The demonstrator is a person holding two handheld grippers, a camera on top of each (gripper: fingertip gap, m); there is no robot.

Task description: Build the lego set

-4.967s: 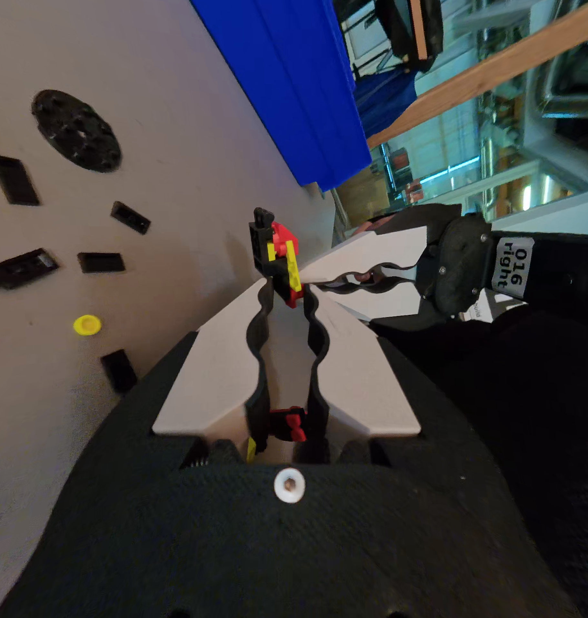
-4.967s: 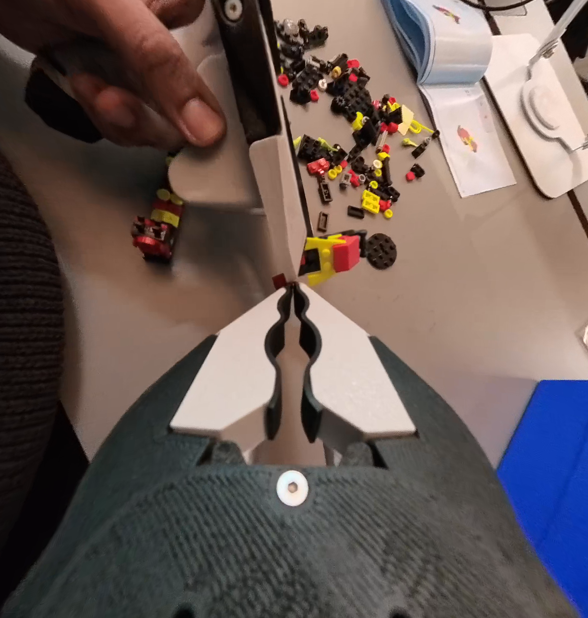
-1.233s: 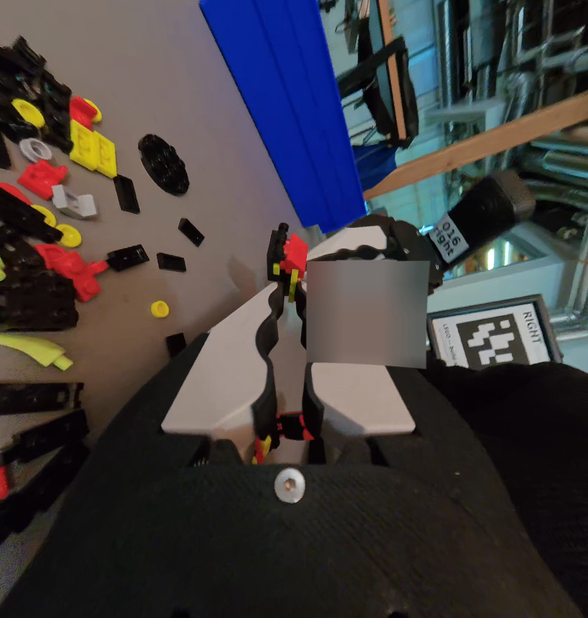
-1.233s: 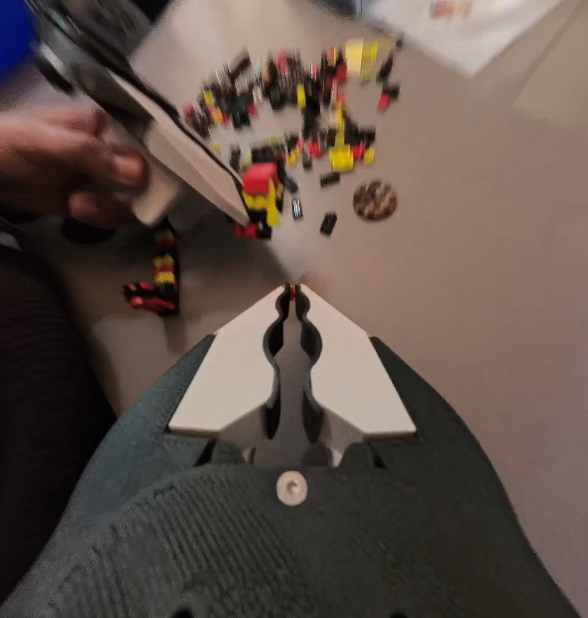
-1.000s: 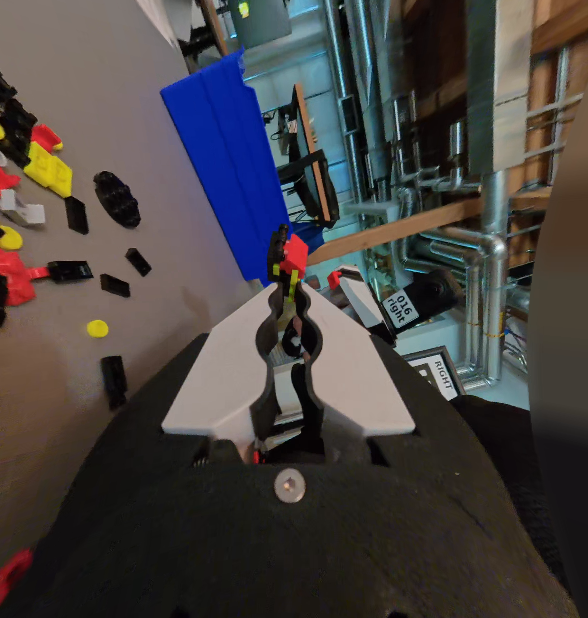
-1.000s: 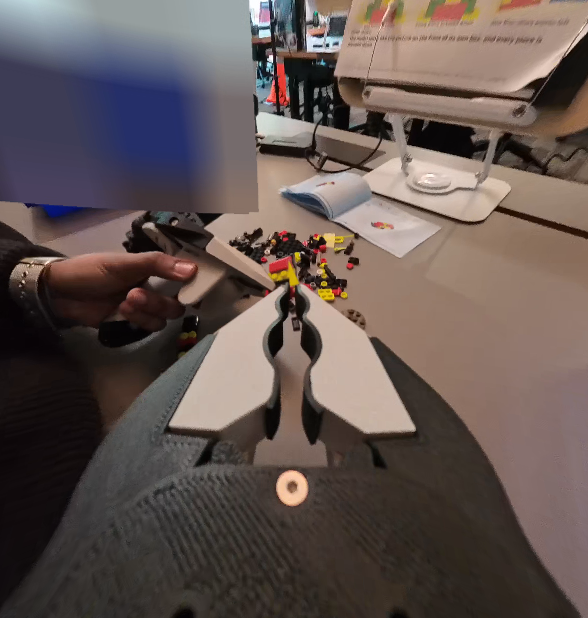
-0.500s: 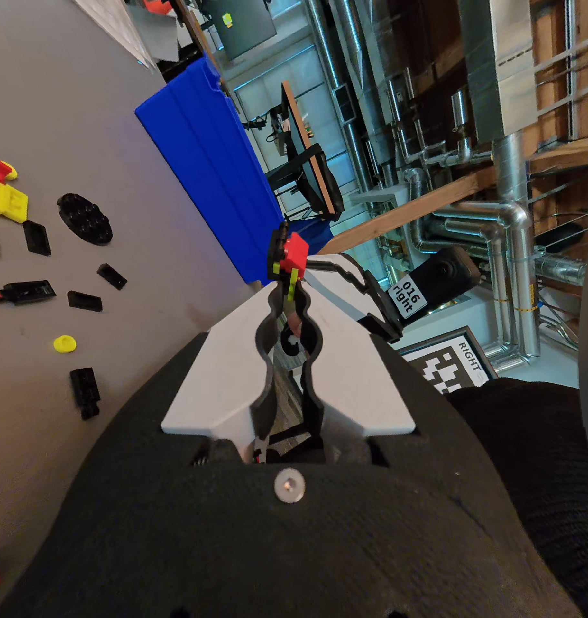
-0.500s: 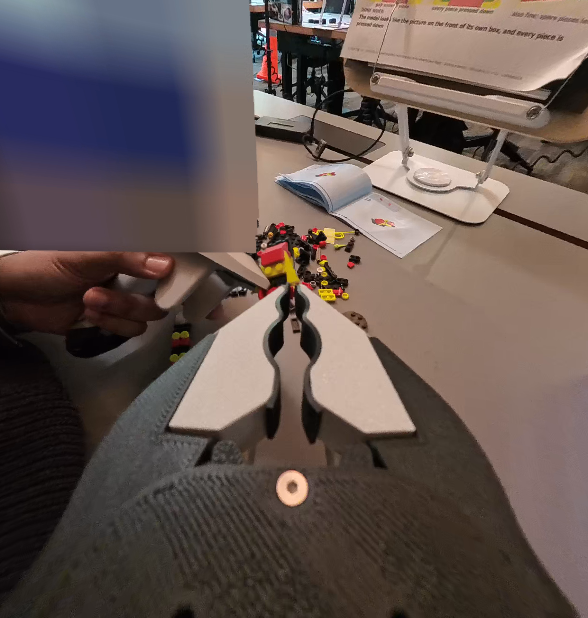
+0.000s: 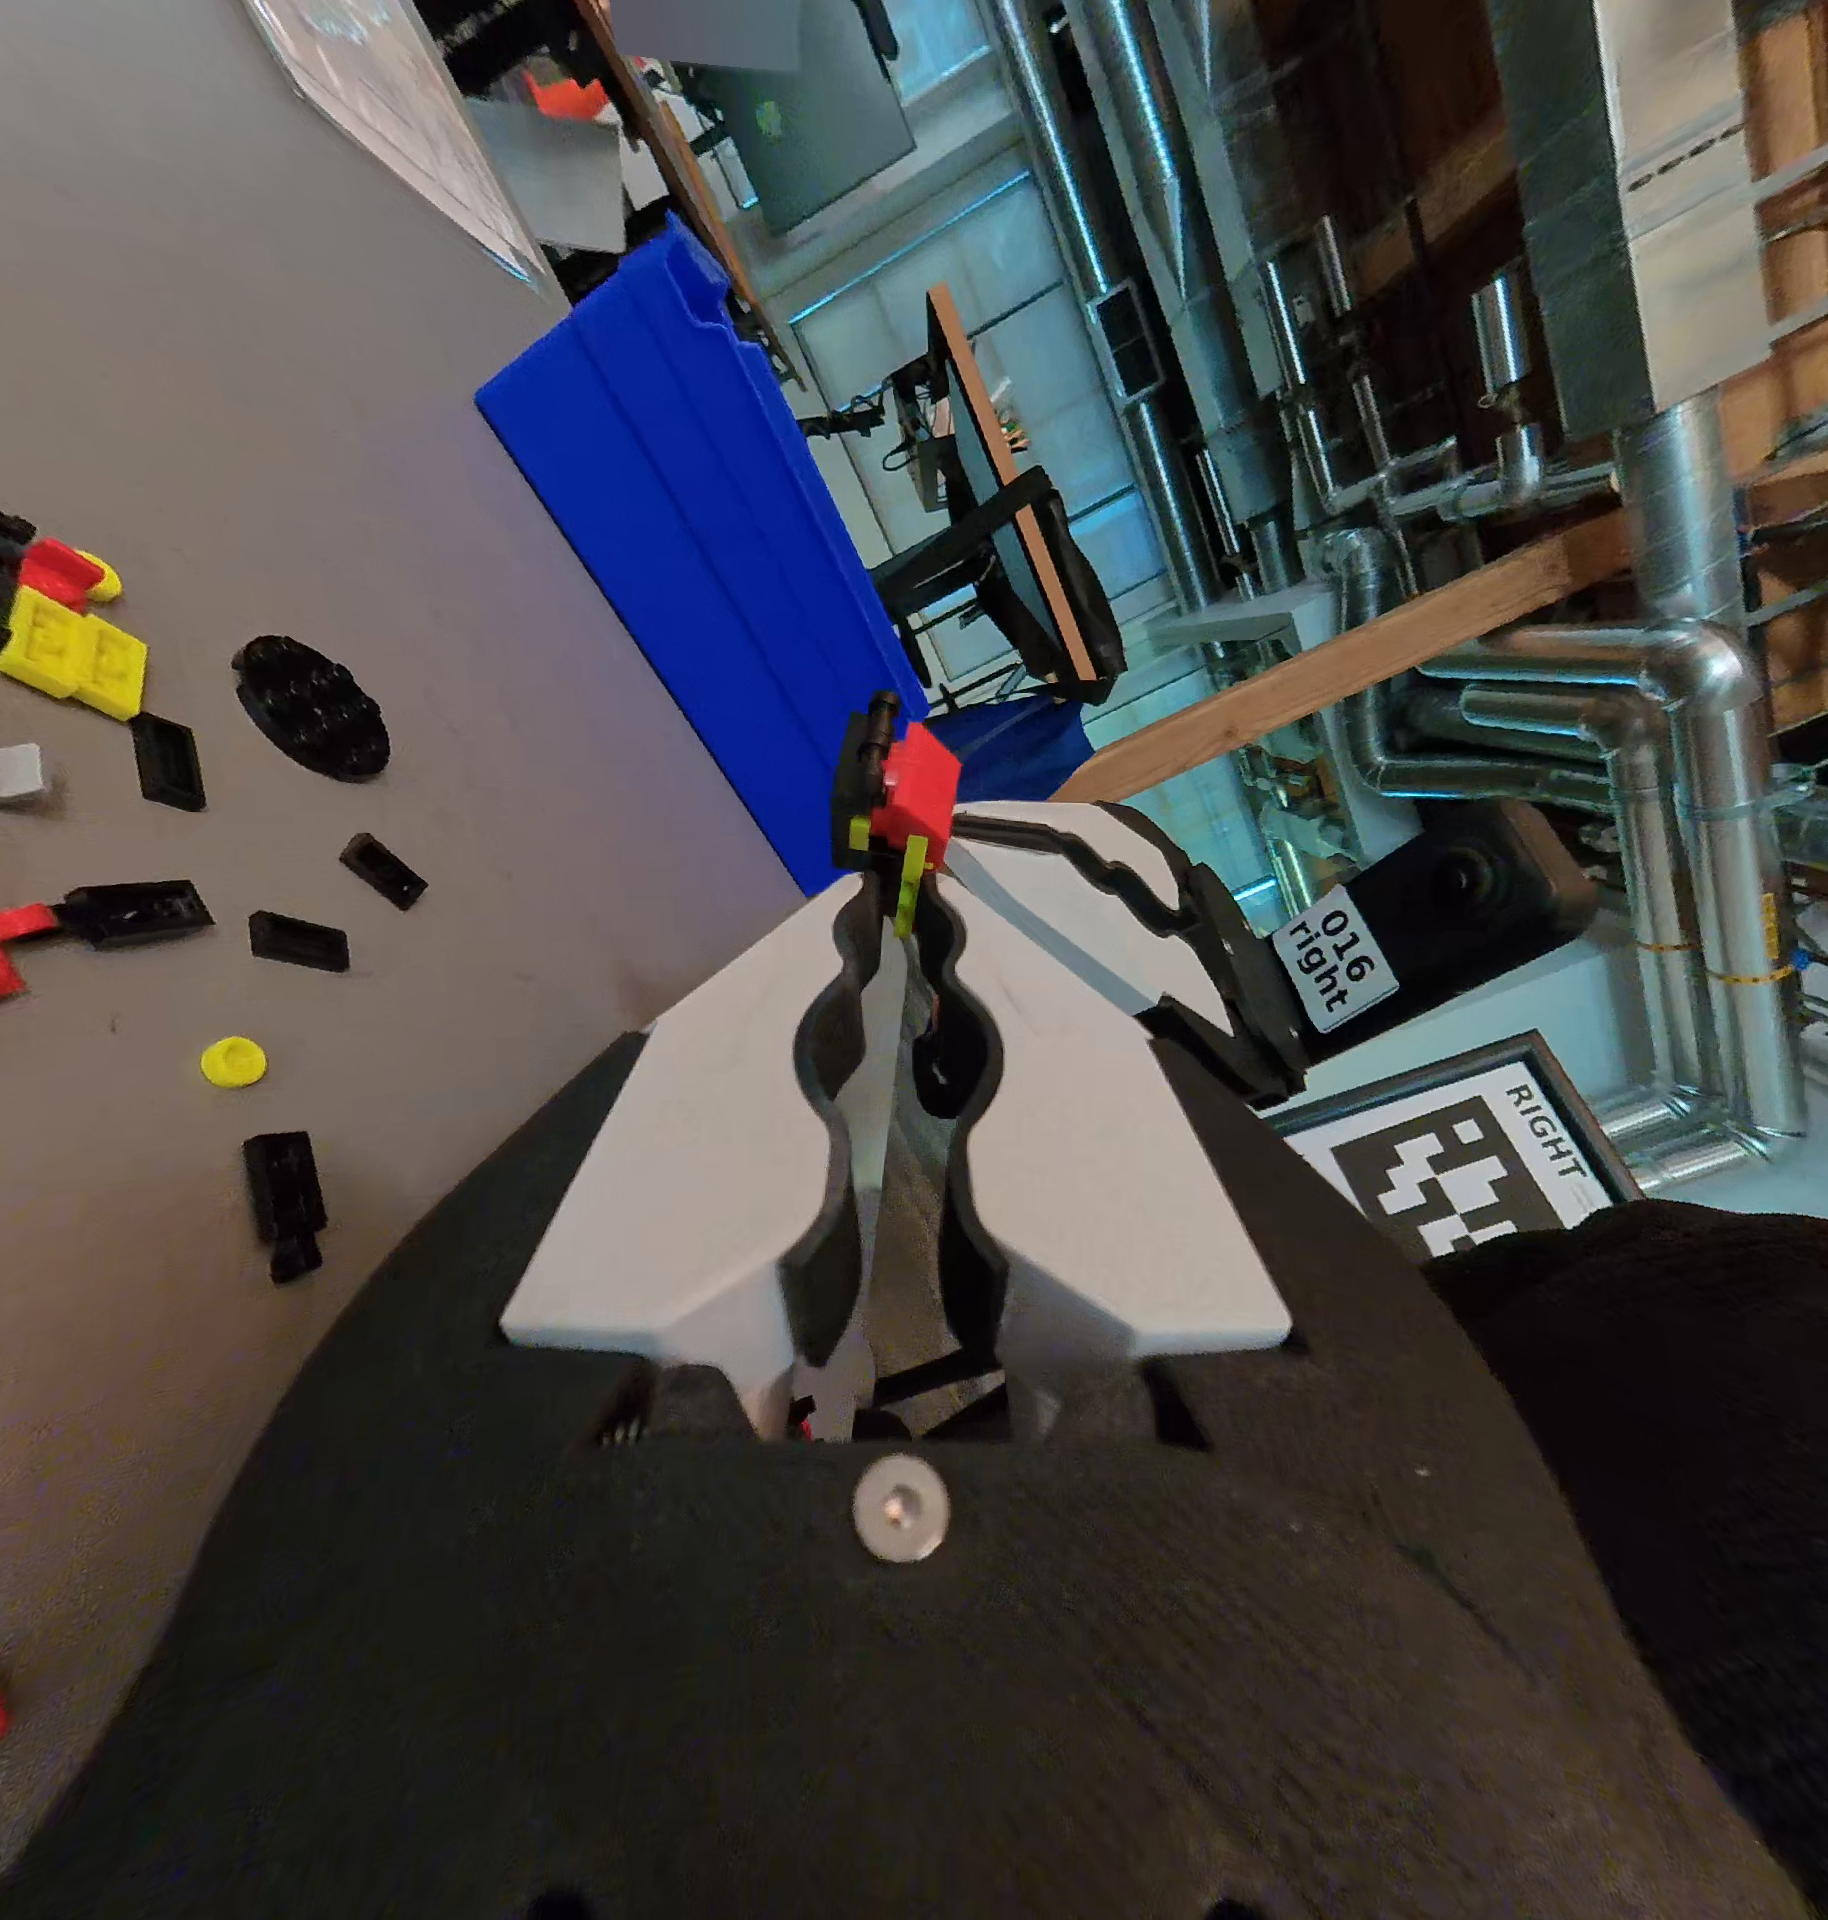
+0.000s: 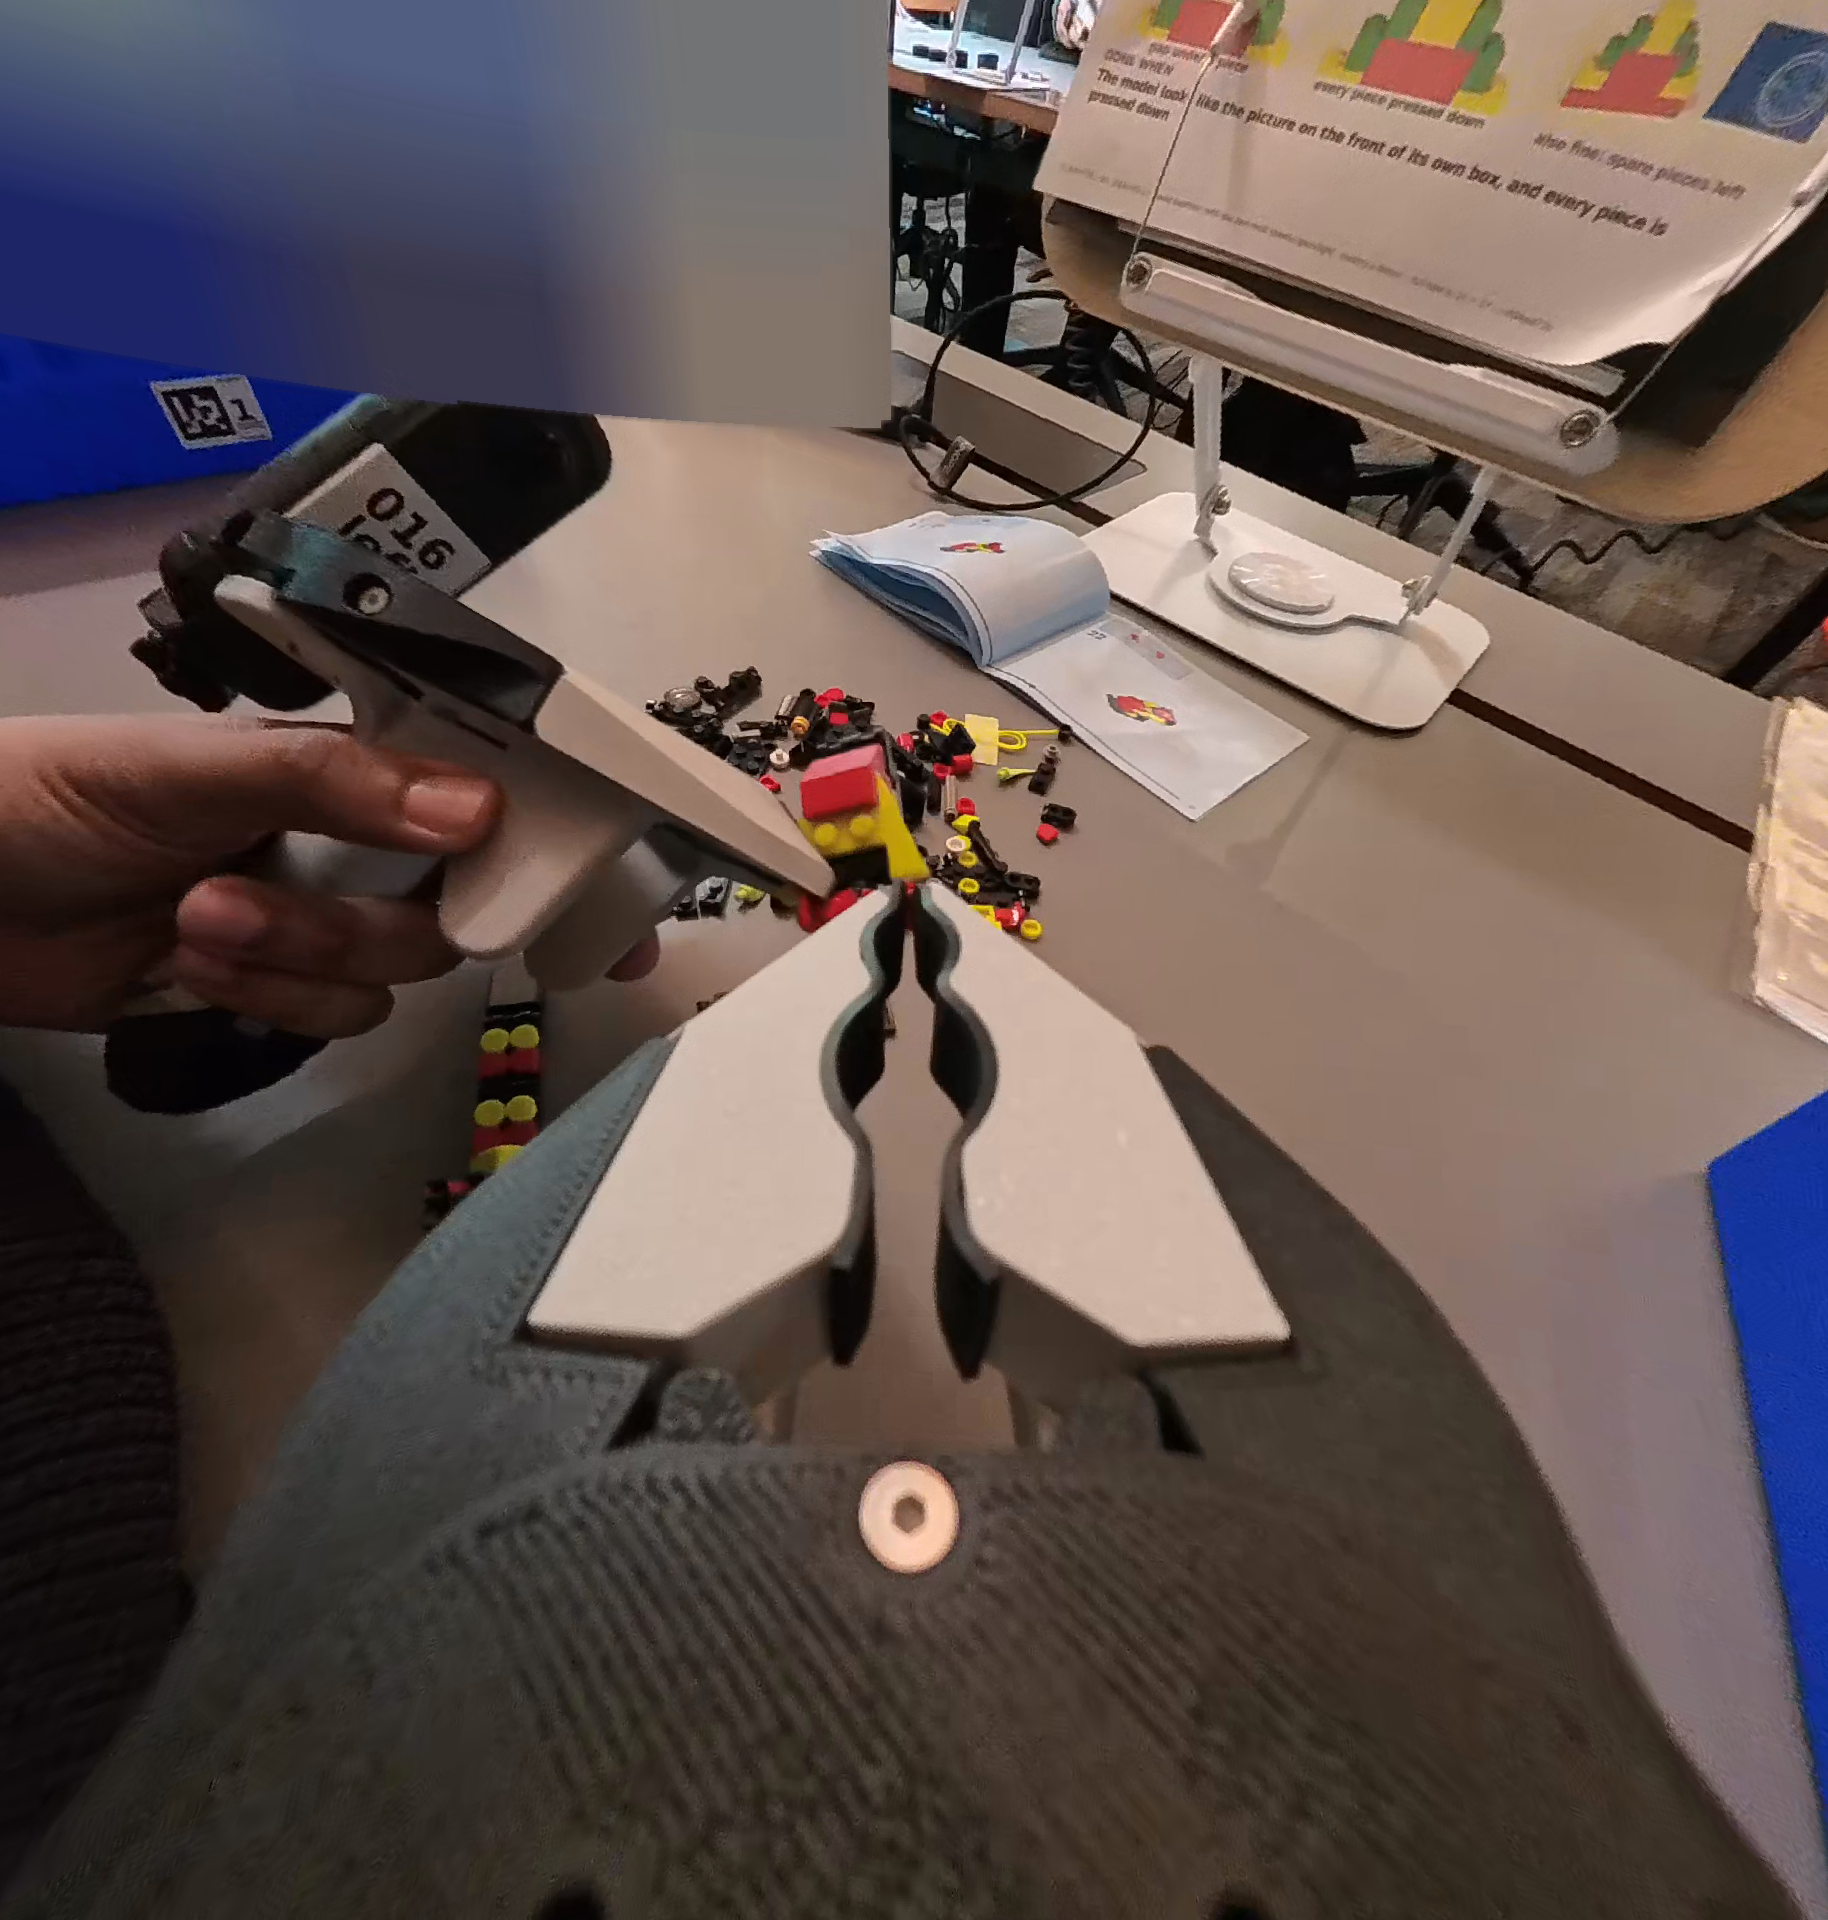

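Grey laminate counter (image 10: 1357,997) carries everything; both tools are held up above it, off the surface.

Left tool (image 9: 894,883): white fingers with black wavy pads, nearly closed, clamped on the small red, yellow and black brick sub-assembly (image 9: 894,816) at the very tips. Assembly is just ahead of those tips, in the air, well above the loose red, yellow and black brick pile (image 10: 889,769) that sits beyond it.

Right tool (image 10: 908,909): fingers almost together, tips meeting the underside of the assembly. There's a speck of red at the tips, likely a tiny piece pinched there, but too small to confirm.

Step in hand, as I read it: pressing a small part onto the held assembly.
- Keep left clamp firm; grip is shallow, only at the tips, so it could pivot.
- Push along the stud axis, straight into the left tool's grip, not across it.
- Don't release right until the part seats flush.

Orientation: assembly's long axis runs roughly in line with the left tool's fingers, sticking forward from them; red block at the far end. In the right view red block is up, yellow wedge pointing down towards the right tool.
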